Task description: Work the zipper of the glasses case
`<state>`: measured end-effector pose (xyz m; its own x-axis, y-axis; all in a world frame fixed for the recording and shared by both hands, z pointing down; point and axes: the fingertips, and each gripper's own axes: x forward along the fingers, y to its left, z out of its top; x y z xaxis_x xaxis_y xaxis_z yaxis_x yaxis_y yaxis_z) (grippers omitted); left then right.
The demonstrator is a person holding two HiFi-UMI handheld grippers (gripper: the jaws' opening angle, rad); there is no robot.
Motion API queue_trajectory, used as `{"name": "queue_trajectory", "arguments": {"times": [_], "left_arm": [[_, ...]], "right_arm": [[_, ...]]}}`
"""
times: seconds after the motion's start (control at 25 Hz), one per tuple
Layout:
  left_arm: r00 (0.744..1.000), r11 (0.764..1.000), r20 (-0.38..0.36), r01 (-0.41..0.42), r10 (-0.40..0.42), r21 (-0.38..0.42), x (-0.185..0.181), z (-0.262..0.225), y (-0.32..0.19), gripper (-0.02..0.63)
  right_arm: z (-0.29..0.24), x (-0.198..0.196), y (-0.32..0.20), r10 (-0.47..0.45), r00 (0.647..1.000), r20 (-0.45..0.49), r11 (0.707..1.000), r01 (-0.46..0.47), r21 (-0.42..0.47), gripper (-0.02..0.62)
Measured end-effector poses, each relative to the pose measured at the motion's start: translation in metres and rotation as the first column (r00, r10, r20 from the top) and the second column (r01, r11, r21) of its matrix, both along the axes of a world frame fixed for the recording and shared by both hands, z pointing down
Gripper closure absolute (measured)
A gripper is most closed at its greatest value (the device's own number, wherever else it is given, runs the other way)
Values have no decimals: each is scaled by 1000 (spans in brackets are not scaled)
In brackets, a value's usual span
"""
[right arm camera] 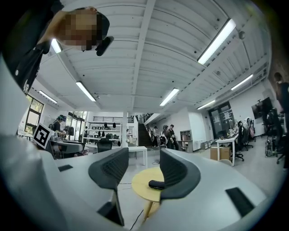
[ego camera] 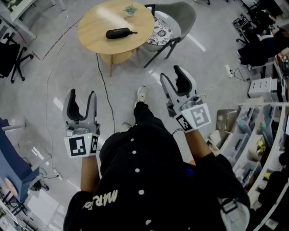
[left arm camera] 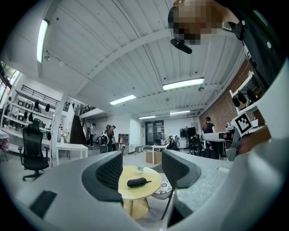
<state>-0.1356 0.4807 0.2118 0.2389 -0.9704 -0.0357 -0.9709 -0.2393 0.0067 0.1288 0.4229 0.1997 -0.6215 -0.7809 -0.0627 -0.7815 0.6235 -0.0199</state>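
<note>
A black glasses case [ego camera: 118, 33] lies on a round wooden table [ego camera: 92, 25] well ahead of me, its zipper pull pointing right. In the left gripper view the glasses case [left arm camera: 137, 182] shows far off between the jaws. The right gripper view has the glasses case [right arm camera: 156, 184] partly hidden behind the right jaw. My left gripper [ego camera: 81, 101] and right gripper [ego camera: 175, 77] are both held level above the floor, a long way short of the table. Both stand open with nothing between their fingers.
A small potted plant [ego camera: 130, 10] stands on the table's far side. A grey chair [ego camera: 174, 20] with a patterned cushion sits right of the table. A black cable [ego camera: 103, 79] runs across the floor. Shelving [ego camera: 255, 135] lines the right; several people stand far off.
</note>
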Motion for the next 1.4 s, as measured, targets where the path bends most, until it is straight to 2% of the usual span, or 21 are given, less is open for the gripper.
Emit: {"name": "queue_trajectory", "arguments": {"times": [0.24, 0.52, 0.76, 1.04, 1.24, 1.4], "left_arm": [[1000, 1000, 24, 15, -14, -21, -2, 8, -54, 353], [998, 998, 54, 41, -38, -52, 4, 10, -146, 353], [995, 997, 84, 65, -60, -48, 18, -3, -234, 353], [991, 991, 106, 95, -85, -99, 37, 4, -330, 353], [987, 983, 122, 123, -107, -133, 47, 10, -368, 353], [987, 977, 136, 111, -87, -181, 53, 28, -387, 353]], "right_arm": [[10, 2, -62, -10, 1000, 8, 1000, 10, -13, 391], [8, 6, -167, -40, 999, 12, 999, 40, -16, 391], [4, 16, -264, -93, 996, 3, 995, 94, -36, 390], [5, 27, -364, -174, 984, 46, 984, 176, -39, 388], [18, 28, -410, -218, 975, 39, 973, 220, -68, 387], [32, 23, -434, -242, 970, 32, 965, 244, -96, 388]]}}
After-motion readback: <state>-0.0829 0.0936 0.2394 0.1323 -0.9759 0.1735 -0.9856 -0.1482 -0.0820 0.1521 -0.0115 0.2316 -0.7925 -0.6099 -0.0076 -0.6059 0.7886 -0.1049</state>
